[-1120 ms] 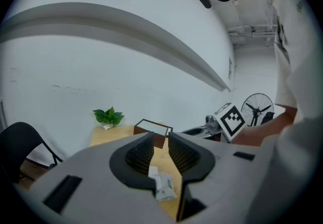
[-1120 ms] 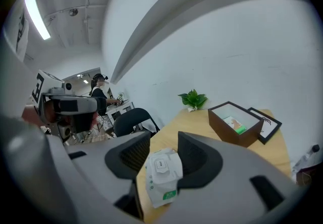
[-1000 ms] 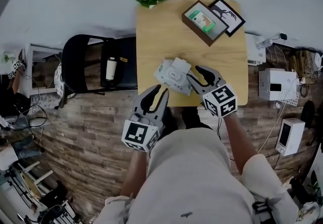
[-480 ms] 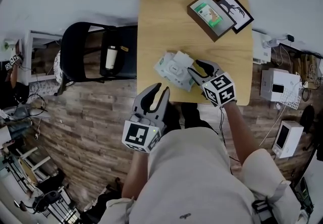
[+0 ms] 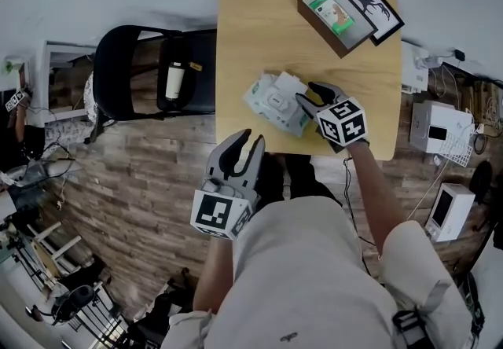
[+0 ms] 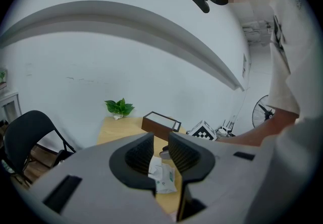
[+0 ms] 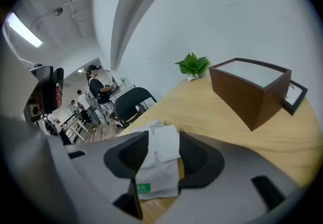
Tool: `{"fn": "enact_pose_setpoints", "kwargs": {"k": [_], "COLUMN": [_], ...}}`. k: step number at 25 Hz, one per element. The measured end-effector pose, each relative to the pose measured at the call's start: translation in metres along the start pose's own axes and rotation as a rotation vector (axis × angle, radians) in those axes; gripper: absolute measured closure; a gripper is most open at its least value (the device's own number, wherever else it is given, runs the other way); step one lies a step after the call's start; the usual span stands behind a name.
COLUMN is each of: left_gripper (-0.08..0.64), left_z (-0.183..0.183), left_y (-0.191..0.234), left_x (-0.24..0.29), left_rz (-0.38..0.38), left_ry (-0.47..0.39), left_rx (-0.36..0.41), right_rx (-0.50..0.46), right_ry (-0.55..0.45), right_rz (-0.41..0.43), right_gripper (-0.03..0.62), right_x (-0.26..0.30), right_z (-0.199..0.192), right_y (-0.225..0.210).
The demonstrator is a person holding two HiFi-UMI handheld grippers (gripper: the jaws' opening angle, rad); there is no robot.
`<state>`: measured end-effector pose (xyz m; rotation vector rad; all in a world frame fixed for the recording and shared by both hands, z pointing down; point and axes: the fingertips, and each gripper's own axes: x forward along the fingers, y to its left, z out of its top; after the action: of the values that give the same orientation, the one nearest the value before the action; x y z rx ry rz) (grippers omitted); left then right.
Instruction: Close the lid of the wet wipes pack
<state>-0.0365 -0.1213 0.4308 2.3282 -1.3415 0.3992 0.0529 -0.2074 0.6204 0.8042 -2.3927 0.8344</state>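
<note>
The wipes pack (image 5: 275, 104) lies near the front edge of the table (image 5: 251, 33), its lid flap (image 7: 165, 143) apparently up. Our right gripper (image 5: 308, 93) sits just beside it, jaws just widened, the flap showing between them unpinched. We should press the flap flat with one jaw while our left gripper (image 5: 250, 137), jaws apart and empty, steadies the pack.

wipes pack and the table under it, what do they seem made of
Wipes pack: probably soft white plastic film, since its surface looks crumpled and slack. Table: pale wood or wood-look laminate, matte, with faint grain.
</note>
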Motion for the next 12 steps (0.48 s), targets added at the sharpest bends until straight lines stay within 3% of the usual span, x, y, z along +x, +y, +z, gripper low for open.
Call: {"fn": "enact_pose_setpoints", "kwargs": {"k": [12], "left_gripper": [0.477], "left_z": [-0.009], "left_y": [0.002], "left_x": [0.011], "left_rz": [0.002], "left_ry": [0.014], "left_rx": [-0.01], "right_rx": [0.137], "right_ry": [0.026], "right_rz": [0.013], "right_gripper": [0.411], "right_x": [0.019], "right_z": [-0.021], "right_y": [-0.02]}}
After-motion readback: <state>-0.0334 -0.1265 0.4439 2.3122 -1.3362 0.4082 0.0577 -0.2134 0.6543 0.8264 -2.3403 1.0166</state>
